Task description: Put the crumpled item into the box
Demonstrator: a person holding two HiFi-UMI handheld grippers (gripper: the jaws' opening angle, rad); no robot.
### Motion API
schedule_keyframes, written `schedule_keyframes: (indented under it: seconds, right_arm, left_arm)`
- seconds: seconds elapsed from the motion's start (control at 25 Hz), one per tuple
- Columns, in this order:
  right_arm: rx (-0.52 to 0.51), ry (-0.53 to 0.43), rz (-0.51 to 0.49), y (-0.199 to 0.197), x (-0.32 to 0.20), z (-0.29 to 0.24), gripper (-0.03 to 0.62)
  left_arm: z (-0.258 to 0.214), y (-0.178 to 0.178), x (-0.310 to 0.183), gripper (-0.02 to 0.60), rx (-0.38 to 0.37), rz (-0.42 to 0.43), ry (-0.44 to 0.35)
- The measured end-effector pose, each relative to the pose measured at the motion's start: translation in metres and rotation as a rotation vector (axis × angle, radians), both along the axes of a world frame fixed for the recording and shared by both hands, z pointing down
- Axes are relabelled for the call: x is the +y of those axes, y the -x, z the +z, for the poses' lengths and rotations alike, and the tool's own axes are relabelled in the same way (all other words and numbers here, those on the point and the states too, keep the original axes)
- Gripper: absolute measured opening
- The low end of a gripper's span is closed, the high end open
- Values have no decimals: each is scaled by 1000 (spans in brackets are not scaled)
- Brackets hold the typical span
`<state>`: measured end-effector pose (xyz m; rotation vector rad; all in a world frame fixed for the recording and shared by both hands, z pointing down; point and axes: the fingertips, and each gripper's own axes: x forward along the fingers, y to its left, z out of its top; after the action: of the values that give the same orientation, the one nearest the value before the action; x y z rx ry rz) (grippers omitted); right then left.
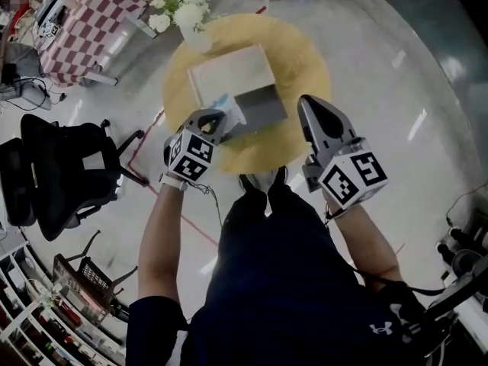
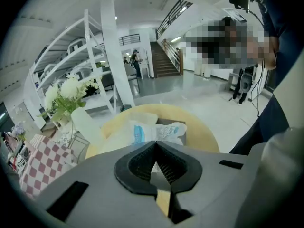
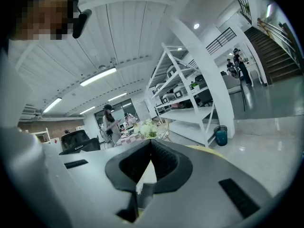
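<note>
Crumpled item held at the box on the round yellow table.
The left gripper is seen with its jaws pressed together at the tips on the white and blue crumpled item, which is held over the box's near left edge. The right gripper is seen with jaws together and nothing between them, above the table's near right side. White flowers are seen at the far rim.
</note>
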<state>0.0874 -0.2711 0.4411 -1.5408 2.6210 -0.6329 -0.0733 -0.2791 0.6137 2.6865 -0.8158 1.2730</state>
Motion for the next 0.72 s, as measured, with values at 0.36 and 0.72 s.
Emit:
schedule_keyframes:
  seconds: [0.36,0.72]
  right_arm:
    - [6,24,27,-3,-2,10,2]
    - [10,50,56,-7,-2,21,2]
  left_arm:
    - [46,4,2,17,-54,39,66]
    - [88,9,6,17,-150,88,104]
